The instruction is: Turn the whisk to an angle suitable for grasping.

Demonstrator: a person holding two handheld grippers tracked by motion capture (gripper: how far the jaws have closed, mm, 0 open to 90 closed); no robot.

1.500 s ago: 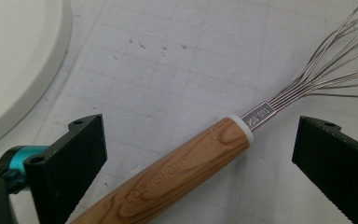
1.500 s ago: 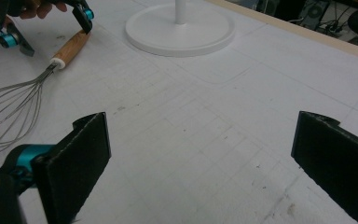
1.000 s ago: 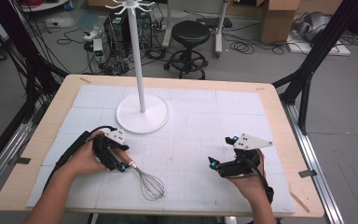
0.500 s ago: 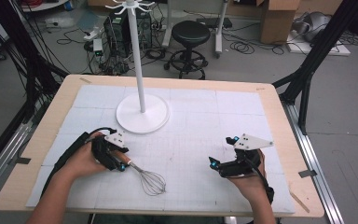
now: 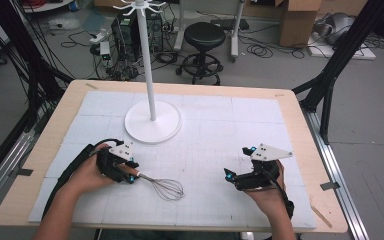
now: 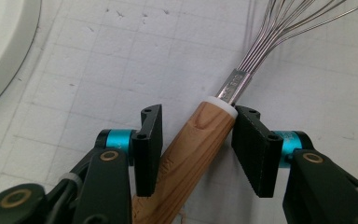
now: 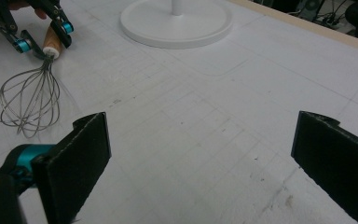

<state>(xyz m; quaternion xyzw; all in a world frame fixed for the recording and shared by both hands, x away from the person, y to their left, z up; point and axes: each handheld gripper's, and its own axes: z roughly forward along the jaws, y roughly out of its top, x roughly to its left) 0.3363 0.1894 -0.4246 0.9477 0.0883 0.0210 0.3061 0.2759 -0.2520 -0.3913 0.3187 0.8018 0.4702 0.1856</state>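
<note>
Two grippers low over the counter [image 5: 290,107], barely shifted since a second ago. Left gripper [image 6: 196,140] jaws apart, straddling the wooden handle of the whisk [image 6: 200,140], lying flat as before. Right gripper [image 7: 200,158] jaws released wide, holding nothing.

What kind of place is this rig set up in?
Most likely a lab or workshop set up for recording. A wooden table with a white gridded mat stands among black frame struts, loose floor cables, a stool and cardboard boxes.
</note>
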